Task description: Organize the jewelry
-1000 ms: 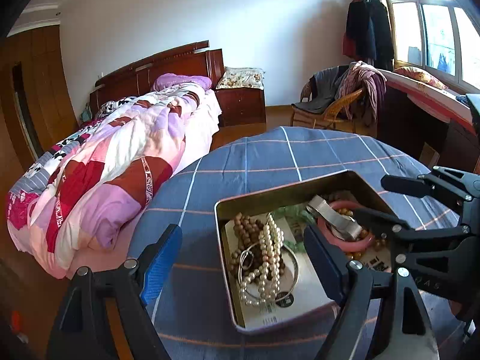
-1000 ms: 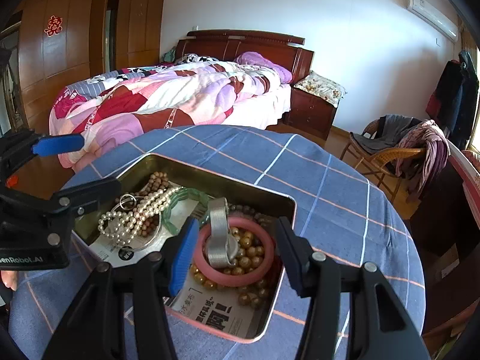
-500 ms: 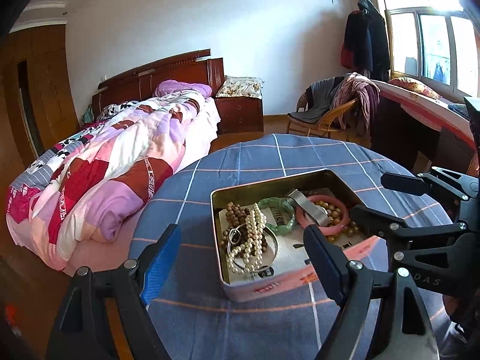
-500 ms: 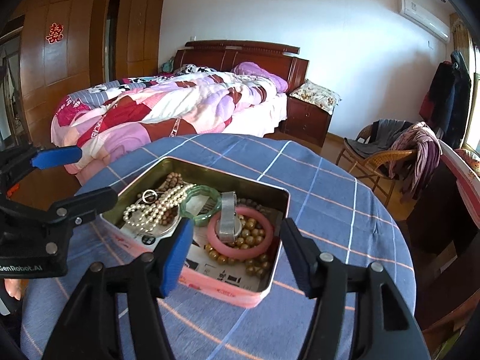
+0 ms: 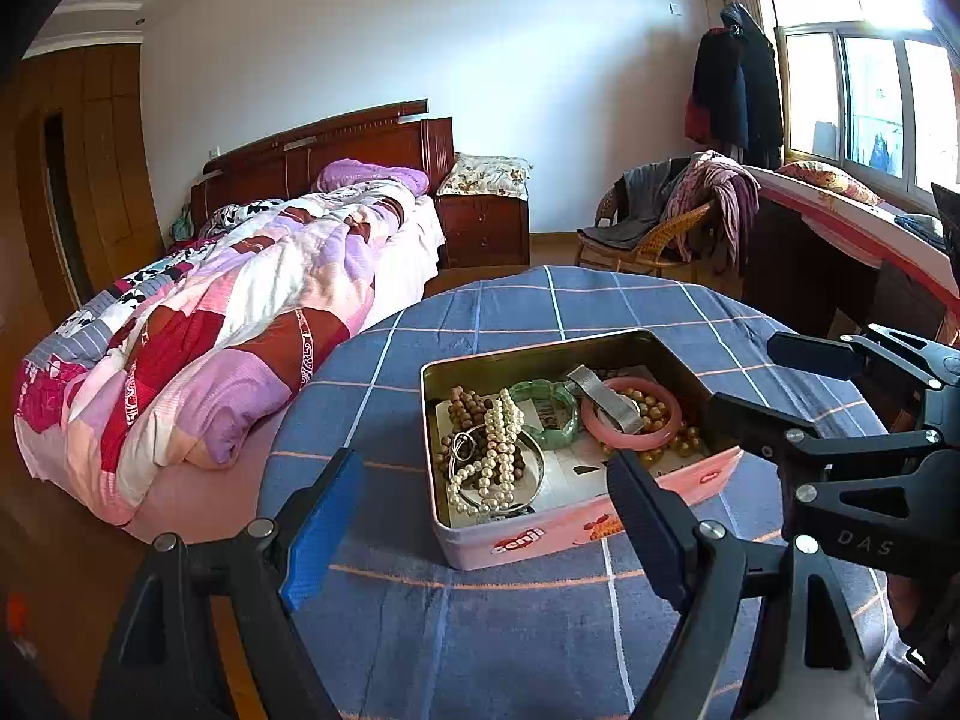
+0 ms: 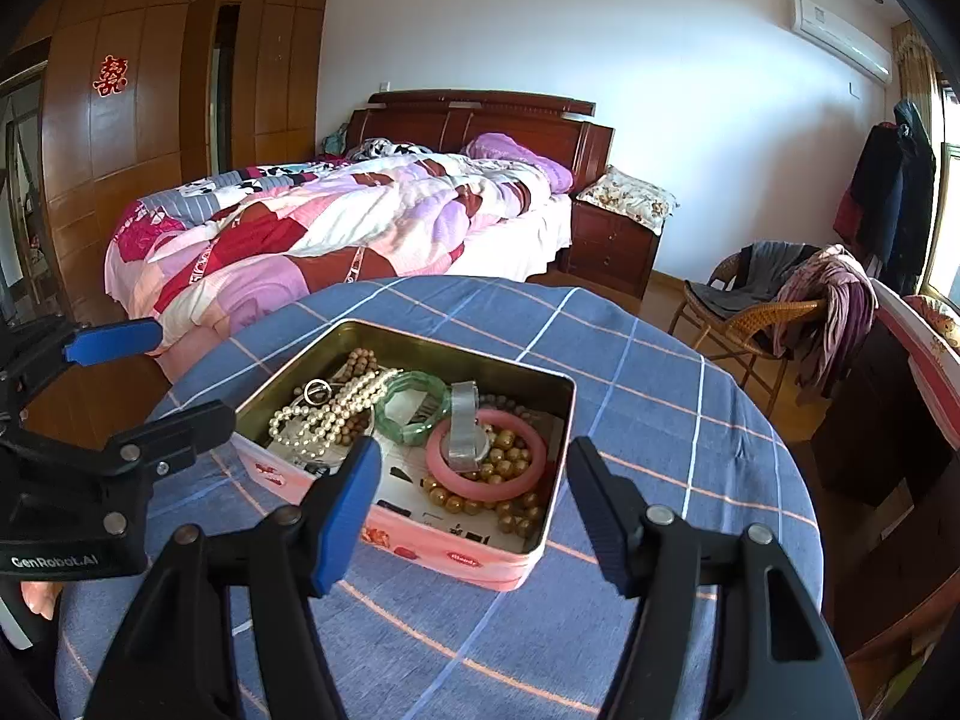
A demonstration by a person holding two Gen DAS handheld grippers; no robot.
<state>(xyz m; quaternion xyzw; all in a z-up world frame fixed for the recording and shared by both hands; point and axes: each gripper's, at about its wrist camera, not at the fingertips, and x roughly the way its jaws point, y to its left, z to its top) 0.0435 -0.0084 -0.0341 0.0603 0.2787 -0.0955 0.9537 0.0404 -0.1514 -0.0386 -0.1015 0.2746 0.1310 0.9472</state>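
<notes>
Fingers [image 5: 324, 516] of left gripper [image 5: 480, 528] spread wide, nothing held; hovering above the blue checked cloth of the round desk [image 5: 540, 630], short of the pink rectangular tin box [image 5: 576, 528]. Fingers [image 6: 348, 504] of right gripper [image 6: 474, 510] likewise wide apart and empty, at the tin's near edge. Tin lidless, sitting mid-desk, all jewelry inside. Left half of tin: white pearl necklace [image 5: 495, 456] draped over brown wooden bead string [image 5: 465, 405] and thin silver bangle [image 5: 531, 483]. Centre: green translucent bangle [image 6: 414, 405]. Right half: pink round bangle [image 6: 486, 462] lying on gold bead strand [image 6: 480, 498], with silver metal watch band [image 6: 465, 435] resting across it. Printed paper lining [image 6: 414, 480] under everything. Quilt-covered bed [image 6: 336, 234] beyond desk; wicker chair [image 6: 750, 312] piled with clothes at far right.
</notes>
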